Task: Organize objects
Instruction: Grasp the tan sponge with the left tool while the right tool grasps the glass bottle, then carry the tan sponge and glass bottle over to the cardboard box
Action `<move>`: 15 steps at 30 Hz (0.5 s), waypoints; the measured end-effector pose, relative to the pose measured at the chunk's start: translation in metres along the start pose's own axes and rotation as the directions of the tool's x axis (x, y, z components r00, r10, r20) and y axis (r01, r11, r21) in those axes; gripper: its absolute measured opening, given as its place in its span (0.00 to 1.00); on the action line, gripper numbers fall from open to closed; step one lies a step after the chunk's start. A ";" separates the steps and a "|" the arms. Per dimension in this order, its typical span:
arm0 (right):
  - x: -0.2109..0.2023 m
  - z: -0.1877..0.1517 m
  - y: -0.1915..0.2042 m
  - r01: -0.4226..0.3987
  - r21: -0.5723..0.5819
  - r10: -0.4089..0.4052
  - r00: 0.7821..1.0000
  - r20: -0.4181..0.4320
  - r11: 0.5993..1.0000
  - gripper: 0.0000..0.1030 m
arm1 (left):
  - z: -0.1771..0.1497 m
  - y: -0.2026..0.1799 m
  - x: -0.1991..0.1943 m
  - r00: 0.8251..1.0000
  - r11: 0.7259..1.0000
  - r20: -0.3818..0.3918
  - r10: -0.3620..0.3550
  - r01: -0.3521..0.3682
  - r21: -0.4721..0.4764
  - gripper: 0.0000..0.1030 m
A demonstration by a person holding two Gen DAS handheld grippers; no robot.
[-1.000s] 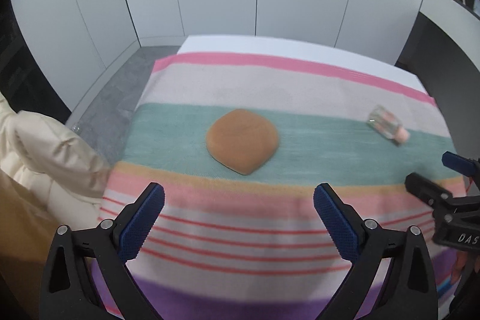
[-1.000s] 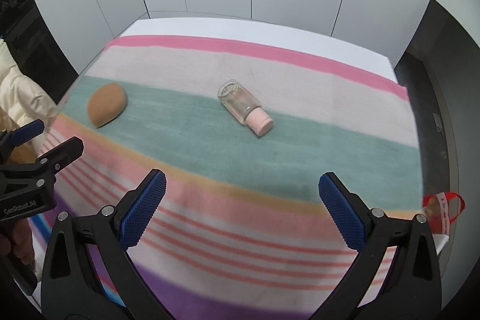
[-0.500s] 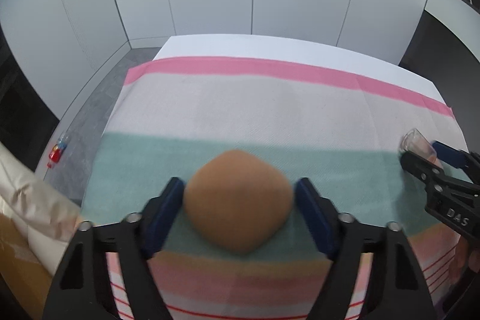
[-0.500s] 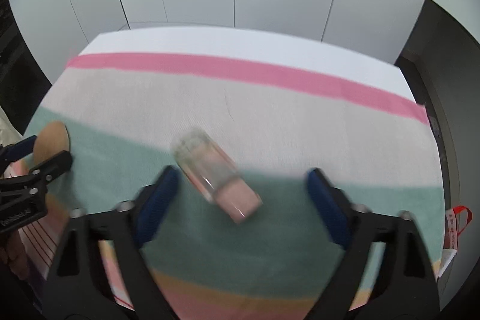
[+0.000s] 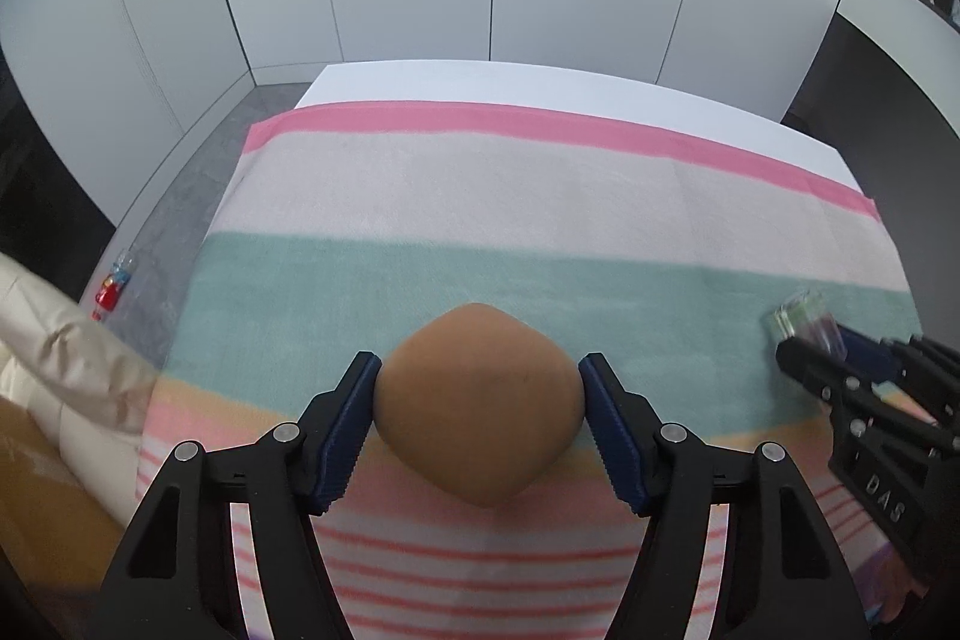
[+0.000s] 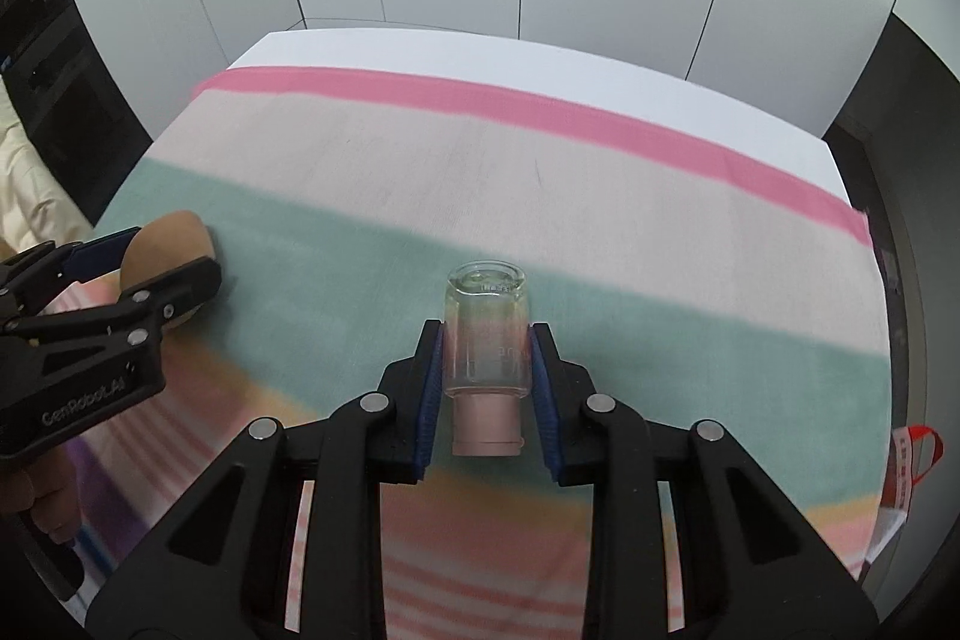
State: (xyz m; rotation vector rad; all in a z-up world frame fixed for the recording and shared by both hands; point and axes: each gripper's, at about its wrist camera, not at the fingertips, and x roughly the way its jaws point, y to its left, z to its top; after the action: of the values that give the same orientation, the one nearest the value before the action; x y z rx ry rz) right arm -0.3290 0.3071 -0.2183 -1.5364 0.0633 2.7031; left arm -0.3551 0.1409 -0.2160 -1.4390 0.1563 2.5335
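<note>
A brown rounded sponge [image 5: 480, 400] lies on the striped cloth [image 5: 540, 196]. My left gripper [image 5: 480, 394] is shut on it, blue pads touching both sides. A clear small bottle with a pink cap [image 6: 487, 364] lies on the green stripe, cap toward me. My right gripper [image 6: 487, 376] is shut on its glass body. The right wrist view shows the left gripper [image 6: 150, 280] holding the sponge [image 6: 165, 235] at far left. The left wrist view shows the right gripper [image 5: 840, 358] on the bottle [image 5: 801, 319] at far right.
The striped cloth [image 6: 540, 172] covers a white table [image 6: 480, 52] with white wall panels behind. A cream padded jacket [image 5: 54, 340] is at the left edge. A small red and clear object [image 5: 111, 286] lies on the grey floor at left.
Both grippers moved forward and down over their objects and closed: the left on the sponge, the right on the bottle, which now points its cap toward me.
</note>
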 end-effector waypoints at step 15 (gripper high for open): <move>-0.128 -0.031 -0.023 -0.011 0.064 0.011 1.000 0.004 0.998 0.28 | -0.011 -0.032 -0.131 0.997 0.999 0.070 -0.034 0.033 0.018 0.67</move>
State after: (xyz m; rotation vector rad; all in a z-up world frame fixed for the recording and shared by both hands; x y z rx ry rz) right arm -0.2355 0.3276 -0.1248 -1.5182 0.1572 2.6839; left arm -0.2730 0.1517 -0.1088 -1.3333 0.1400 2.5456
